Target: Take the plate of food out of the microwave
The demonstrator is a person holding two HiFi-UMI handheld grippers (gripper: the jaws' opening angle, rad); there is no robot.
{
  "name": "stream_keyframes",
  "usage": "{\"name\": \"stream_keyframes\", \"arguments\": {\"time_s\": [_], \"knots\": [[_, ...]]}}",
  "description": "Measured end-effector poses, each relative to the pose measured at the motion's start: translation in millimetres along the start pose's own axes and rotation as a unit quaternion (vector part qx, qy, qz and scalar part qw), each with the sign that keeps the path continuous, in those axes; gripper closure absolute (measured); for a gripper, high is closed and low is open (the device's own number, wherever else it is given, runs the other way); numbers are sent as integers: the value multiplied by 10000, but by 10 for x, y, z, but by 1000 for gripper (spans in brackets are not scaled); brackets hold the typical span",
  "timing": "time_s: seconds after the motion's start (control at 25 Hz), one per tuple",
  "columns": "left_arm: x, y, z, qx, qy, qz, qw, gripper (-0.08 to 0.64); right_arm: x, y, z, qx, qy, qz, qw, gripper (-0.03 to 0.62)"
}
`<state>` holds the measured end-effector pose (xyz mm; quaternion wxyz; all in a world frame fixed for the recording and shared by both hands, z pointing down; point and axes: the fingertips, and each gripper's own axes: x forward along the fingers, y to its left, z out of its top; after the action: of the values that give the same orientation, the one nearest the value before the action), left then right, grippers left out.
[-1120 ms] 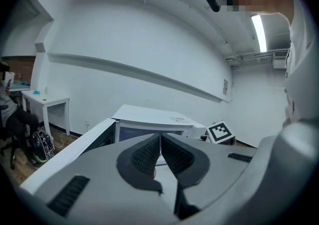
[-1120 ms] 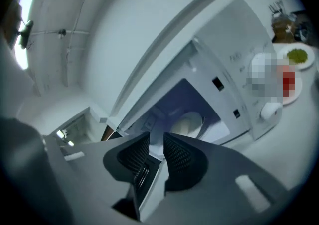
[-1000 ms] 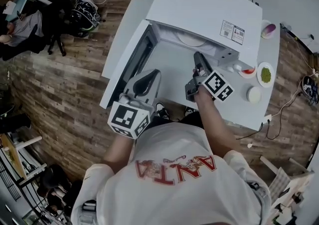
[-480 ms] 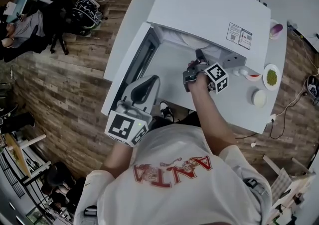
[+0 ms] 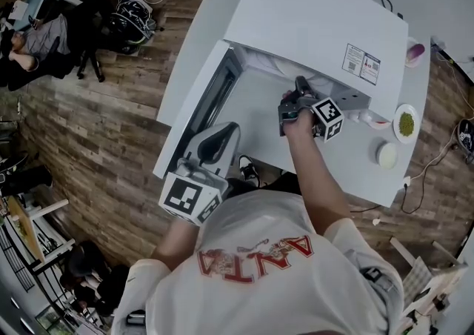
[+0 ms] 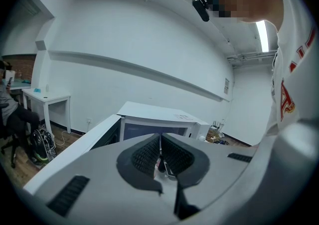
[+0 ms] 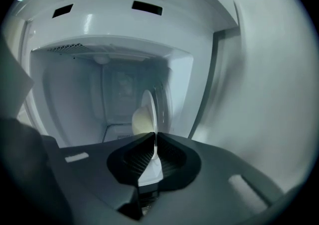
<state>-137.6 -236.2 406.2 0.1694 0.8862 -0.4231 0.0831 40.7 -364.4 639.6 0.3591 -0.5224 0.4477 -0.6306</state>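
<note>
The white microwave stands on the white table with its door swung open to the left. My right gripper reaches into the cavity mouth. In the right gripper view the white plate shows edge-on with a pale mound of food on it. The rim sits between the right gripper pads, and the jaws are closing tight on it. My left gripper hangs back by the door's near end, shut with nothing in it.
Right of the microwave the table holds a dish of green food, a small white bowl and a purple-tinted cup. A person sits at a desk at far left. The open door blocks the left side.
My right gripper moved forward into the microwave opening and its jaws narrowed onto the plate rim. The left gripper stayed near the door, almost unmoved.
</note>
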Motion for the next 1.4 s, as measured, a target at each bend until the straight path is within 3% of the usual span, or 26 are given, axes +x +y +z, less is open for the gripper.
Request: {"name": "stream_keyframes", "arguments": {"time_s": [1.0, 1.4], "knots": [[-42, 17, 39, 59, -38, -90, 9999, 541, -198, -28, -23, 17, 77, 88, 9999, 572], [-38, 11, -53, -156, 119, -166, 9997, 541, -56, -48, 63, 160, 58, 120, 9998, 572]]}}
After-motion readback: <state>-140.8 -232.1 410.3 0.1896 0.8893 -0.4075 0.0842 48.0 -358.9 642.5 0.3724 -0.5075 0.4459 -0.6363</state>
